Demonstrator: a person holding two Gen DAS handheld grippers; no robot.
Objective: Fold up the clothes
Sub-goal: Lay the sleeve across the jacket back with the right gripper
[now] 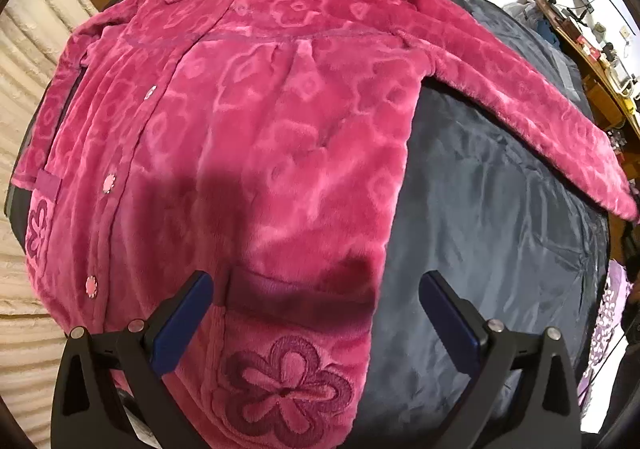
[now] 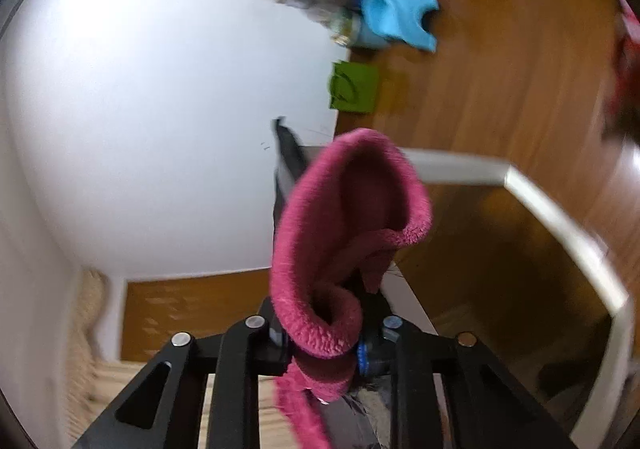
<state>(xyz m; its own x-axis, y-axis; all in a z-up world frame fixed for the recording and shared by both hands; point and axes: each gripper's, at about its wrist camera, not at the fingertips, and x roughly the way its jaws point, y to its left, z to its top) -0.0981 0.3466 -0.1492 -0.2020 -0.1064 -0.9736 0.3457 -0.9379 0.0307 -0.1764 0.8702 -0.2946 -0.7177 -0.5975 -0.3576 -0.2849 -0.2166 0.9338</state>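
Pink fleece robe under spread left gripper — cuff pinched by right gripper

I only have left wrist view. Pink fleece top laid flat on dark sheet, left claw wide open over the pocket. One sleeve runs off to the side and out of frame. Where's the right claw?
Observer: The right claw is shut on the pink sleeve end, which bunches up past its tips.
Operator: Is it down on the sheet?
Observer: No. The right wrist view looks out across the room at a white wall and a wooden surface, not down at the bed.
Operator: Any clean fold in that cuff?
Observer: None; it curls into a loose open loop. The picture is motion-blurred, so finer detail is unclear.
Operator: Left claw touching anything on my side?
Observer: Nothing new there: the left claw is open above the flower pocket.
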